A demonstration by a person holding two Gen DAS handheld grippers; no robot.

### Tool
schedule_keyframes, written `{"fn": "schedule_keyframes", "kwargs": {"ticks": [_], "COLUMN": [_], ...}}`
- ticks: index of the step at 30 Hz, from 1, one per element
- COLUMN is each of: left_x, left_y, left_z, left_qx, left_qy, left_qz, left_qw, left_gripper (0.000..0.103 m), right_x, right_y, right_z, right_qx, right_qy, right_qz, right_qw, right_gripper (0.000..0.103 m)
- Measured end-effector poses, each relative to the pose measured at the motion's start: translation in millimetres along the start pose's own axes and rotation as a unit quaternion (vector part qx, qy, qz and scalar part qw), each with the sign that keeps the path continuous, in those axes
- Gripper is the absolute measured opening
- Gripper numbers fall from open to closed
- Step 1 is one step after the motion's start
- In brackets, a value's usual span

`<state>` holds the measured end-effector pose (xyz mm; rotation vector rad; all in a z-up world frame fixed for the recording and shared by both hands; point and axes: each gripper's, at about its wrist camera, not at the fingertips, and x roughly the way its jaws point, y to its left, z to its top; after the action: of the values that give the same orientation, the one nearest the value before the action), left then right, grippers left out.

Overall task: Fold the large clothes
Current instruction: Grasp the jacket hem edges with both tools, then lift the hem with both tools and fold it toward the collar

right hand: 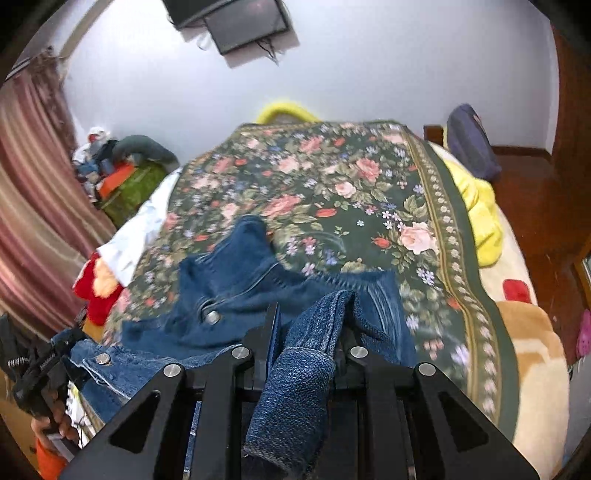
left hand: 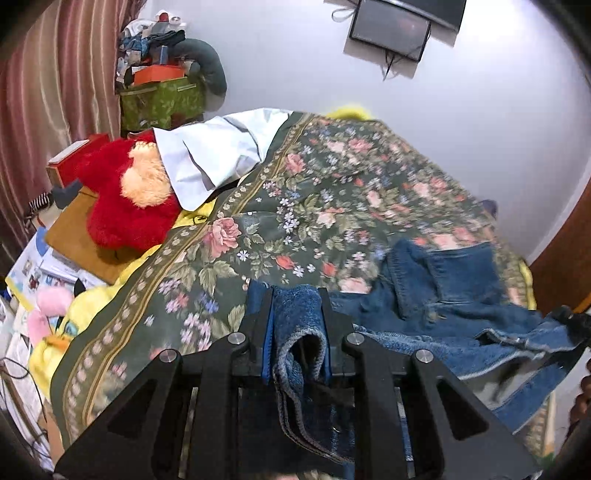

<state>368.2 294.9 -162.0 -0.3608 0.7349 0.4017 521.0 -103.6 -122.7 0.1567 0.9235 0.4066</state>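
A blue denim garment point(left hand: 443, 295) with metal buttons hangs between my two grippers above a bed with a green floral cover point(left hand: 295, 192). My left gripper point(left hand: 297, 306) is shut on a thick fold of the denim. My right gripper point(right hand: 310, 317) is shut on another folded edge of the same denim garment point(right hand: 236, 280), which drapes over its fingers. The right gripper shows at the far right edge of the left wrist view point(left hand: 576, 321). The left gripper and the hand that holds it show at the lower left of the right wrist view point(right hand: 40, 373). The floral cover point(right hand: 332, 184) lies below.
A red plush toy point(left hand: 125, 199), a white pillow point(left hand: 218, 155) and a yellow blanket point(right hand: 480, 210) lie along the bed's edges. A cluttered green box point(left hand: 162, 99) stands by the striped curtain point(left hand: 40, 110). A dark screen point(left hand: 391, 33) hangs on the wall. Wooden furniture point(right hand: 532, 192) stands at right.
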Motion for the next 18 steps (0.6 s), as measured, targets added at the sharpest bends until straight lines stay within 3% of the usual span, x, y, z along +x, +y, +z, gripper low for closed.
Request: {"fn": "schedule_keyframes", "kwargs": {"ticks": [6,9,15,18], "left_x": [65.8,96.1,116.0,118.2], "left_y": [3.7,12.5,1.9,1.3], "left_z": [0.0,-3.8,-12.8,-13.9], "left_qx": [0.007,-0.011,0.043,0.059], "left_qy": [0.043,0.071,0.08,0.091], "left_qz": [0.023,0.029,0.066,0.062], "left_qw": [0.9988,0.997,0.9937,0.9922], "left_gripper": [0.022,0.024,0.03,0.033], "right_x": [64.3,91.0,96.8,89.8], "right_y": [-13.5,-15.6,-12.8,-3.6], "right_z": [13.8,12.6,8.2,0.5], "right_qx": [0.01,-0.017,-0.076,-0.133], "right_qy": [0.043,0.062,0.065,0.063], "right_qz": [-0.02,-0.036,-0.039,-0.053], "right_qw": [0.999,0.997,0.994,0.988], "right_gripper": [0.017,0.017,0.018,0.018]}}
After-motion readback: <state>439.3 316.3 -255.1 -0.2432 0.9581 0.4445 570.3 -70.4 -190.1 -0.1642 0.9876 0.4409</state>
